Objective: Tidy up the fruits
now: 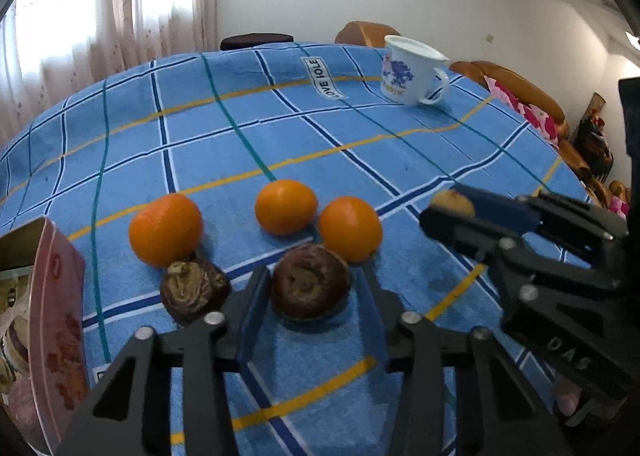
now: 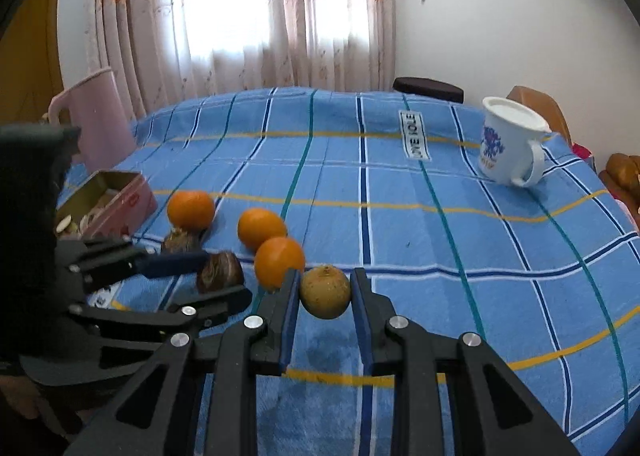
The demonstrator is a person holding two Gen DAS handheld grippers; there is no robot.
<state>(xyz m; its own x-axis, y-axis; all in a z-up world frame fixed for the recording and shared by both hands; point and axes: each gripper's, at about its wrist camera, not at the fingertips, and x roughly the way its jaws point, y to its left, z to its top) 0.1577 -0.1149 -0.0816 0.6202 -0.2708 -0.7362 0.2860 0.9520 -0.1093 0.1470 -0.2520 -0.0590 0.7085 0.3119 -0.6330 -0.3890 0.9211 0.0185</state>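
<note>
Three oranges [image 1: 165, 229] [image 1: 286, 207] [image 1: 350, 227] lie in a loose row on the blue checked cloth [image 1: 280, 116]. Just in front of them sit two dark brown wrinkled fruits. My left gripper [image 1: 313, 274] is shut on the right-hand brown fruit [image 1: 310, 288], which rests on the cloth with the pads against its sides. The other brown fruit [image 1: 194, 290] lies to its left, under the left orange. My right gripper [image 2: 326, 276] is shut on a small round tan fruit [image 2: 325, 294], close beside the nearest orange [image 2: 279, 261]. Whether it is off the cloth I cannot tell.
An open pink tin box [image 1: 56, 316] with things inside stands at the left edge of the cloth, near the fruits. A white mug with a blue flower print [image 2: 508, 144] stands far right. A pink jug [image 2: 100, 116] stands behind the tin. Brown chairs [image 1: 520, 92] ring the table's far side.
</note>
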